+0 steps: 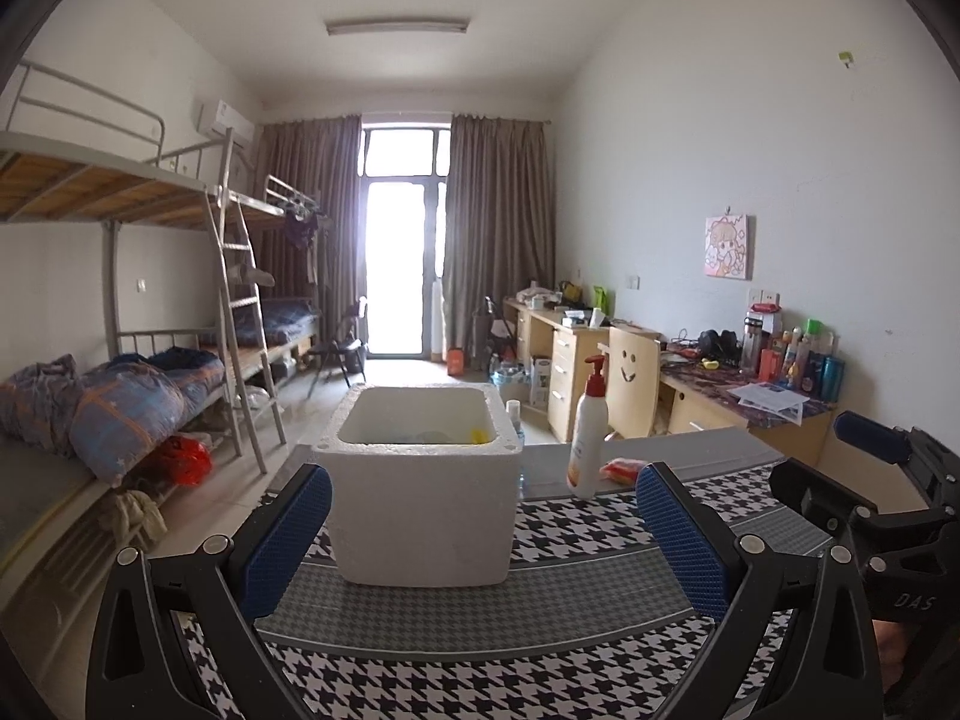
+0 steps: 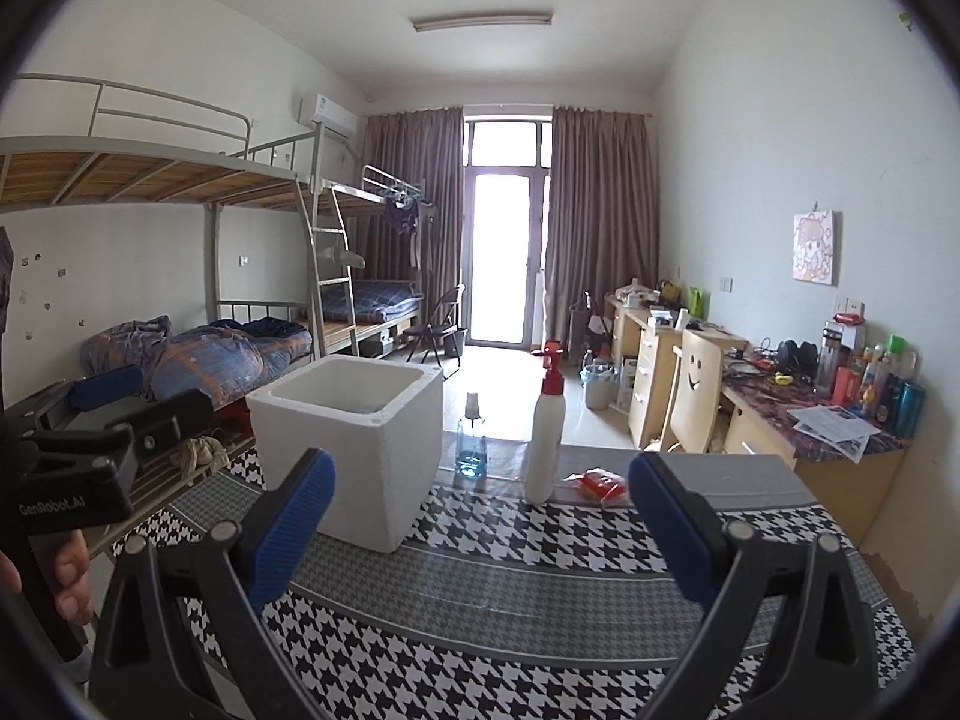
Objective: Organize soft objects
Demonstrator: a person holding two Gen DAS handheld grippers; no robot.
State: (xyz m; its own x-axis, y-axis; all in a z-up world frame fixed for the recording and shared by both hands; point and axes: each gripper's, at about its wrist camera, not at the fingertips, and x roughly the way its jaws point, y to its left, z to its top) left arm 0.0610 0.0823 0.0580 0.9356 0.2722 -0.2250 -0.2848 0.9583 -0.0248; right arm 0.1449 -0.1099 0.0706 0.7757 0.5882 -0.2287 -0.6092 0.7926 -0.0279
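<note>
Both our grippers hang wide apart and empty over the checked tablecloth (image 2: pixel 480 600): the left gripper (image 1: pixel 483 540) faces the white foam box (image 1: pixel 420 498) at 12 o'clock, the right gripper (image 2: pixel 480 531) has it at 11 o'clock. To do this well, we judge the right should reach for the soft orange packet (image 2: pixel 600 483) at 1 o'clock, beside the pump bottle (image 2: pixel 546 438), without toppling it. Only the left view looks into the box, where something yellow (image 1: pixel 477 435) lies; only the right shows the small blue-liquid bottle (image 2: pixel 471 450) clearly.
</note>
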